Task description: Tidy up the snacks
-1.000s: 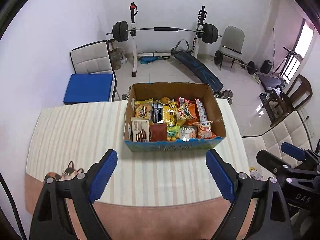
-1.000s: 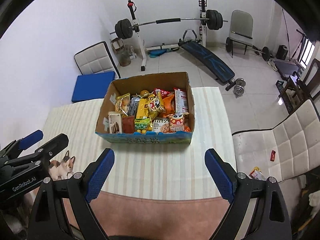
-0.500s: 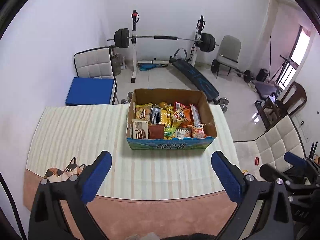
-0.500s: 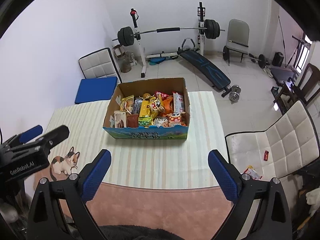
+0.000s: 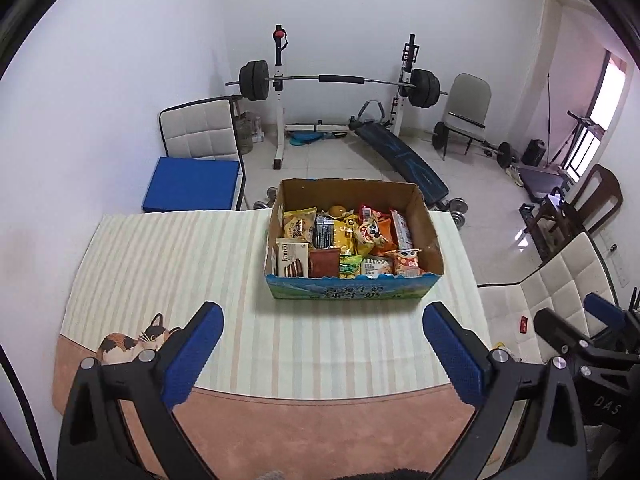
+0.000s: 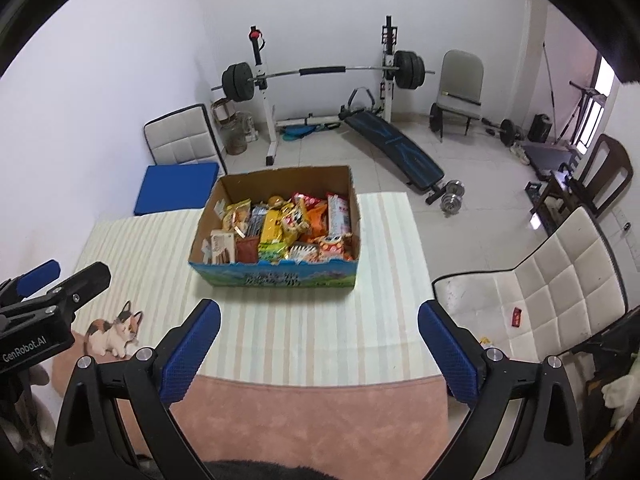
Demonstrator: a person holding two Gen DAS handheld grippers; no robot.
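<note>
An open cardboard box (image 5: 428,216) with a blue printed front stands on the far right part of the table and is full of several snack packets (image 5: 348,240). It also shows in the right wrist view (image 6: 216,196), with its snacks (image 6: 284,232). My left gripper (image 5: 320,344) is open and empty, high above the table's near edge, well short of the box. My right gripper (image 6: 318,340) is open and empty, likewise back from the box. The left gripper also shows at the left of the right wrist view (image 6: 40,292).
The table (image 5: 168,264) has a striped cloth with a cat picture (image 5: 132,340) at its near left. A white padded chair (image 6: 532,292) stands at the right. A blue-cushioned chair (image 5: 192,184), a barbell rack (image 5: 340,80) and a sit-up bench (image 5: 400,160) stand behind the table.
Both grippers have pulled back and up from the box, so it looks smaller and farther. Both stay open and empty. The box has not moved.
</note>
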